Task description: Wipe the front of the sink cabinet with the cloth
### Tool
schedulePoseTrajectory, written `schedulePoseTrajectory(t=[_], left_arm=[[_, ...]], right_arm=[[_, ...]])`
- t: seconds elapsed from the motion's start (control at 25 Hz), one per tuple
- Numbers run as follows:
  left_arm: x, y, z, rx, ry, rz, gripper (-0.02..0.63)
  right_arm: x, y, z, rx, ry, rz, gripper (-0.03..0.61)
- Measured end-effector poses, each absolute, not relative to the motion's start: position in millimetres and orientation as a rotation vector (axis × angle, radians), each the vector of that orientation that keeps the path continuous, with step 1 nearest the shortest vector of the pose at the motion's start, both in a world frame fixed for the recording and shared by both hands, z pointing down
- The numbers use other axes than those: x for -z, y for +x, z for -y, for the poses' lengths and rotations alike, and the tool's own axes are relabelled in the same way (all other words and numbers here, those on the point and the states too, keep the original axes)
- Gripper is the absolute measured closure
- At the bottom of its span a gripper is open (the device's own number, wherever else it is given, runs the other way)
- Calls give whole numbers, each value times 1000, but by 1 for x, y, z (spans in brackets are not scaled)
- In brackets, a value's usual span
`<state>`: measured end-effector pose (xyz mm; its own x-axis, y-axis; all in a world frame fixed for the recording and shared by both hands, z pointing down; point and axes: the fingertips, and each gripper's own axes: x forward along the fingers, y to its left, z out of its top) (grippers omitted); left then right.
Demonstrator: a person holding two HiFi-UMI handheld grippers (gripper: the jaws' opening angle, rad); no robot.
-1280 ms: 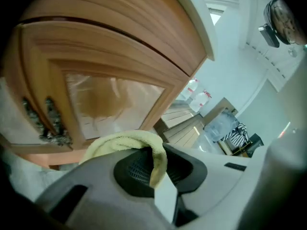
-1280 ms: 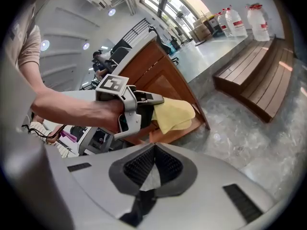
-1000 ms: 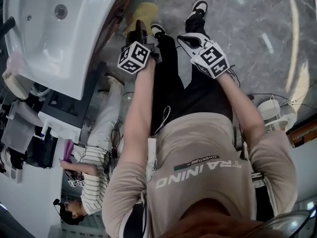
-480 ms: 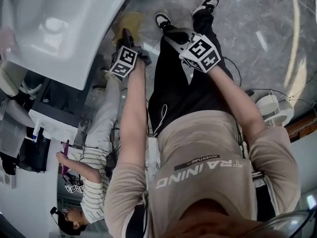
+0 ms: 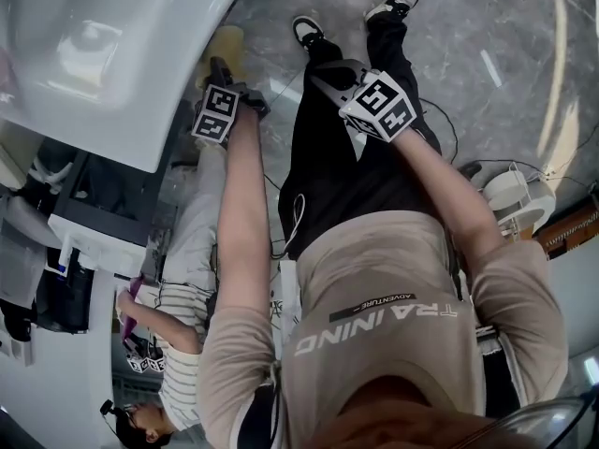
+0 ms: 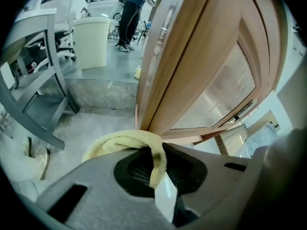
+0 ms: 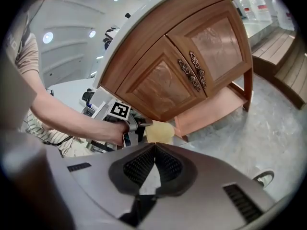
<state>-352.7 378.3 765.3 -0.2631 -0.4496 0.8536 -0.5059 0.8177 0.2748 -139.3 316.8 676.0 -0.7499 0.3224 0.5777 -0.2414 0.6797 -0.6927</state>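
Cloth (image 6: 125,142), pale yellow, was pinched between the left gripper's (image 6: 156,169) jaws at the lower middle of the left gripper view. Its bunched fold touched the wooden sink cabinet (image 6: 201,75) front. Right gripper (image 7: 154,152) hung apart from the cabinet, jaws pressed together on nothing.

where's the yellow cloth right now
The fluffy yellow cloth is pinched in the left claw, at the head view's upper left, down by the lower front edge of the brown wooden sink cabinet.
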Motion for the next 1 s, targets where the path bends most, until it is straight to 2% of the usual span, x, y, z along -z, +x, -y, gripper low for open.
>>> schedulePoseTrajectory(t=[0.24,1.0], left_arm=[[-766,-372,-371,-37,696,1909,574],[-771,-356,-327,-91,711,1895,574]], right_arm=[[-676,-139,-311,-1053,-30,2196,566],[-686,-89,-272,-1115,51,2171,566]])
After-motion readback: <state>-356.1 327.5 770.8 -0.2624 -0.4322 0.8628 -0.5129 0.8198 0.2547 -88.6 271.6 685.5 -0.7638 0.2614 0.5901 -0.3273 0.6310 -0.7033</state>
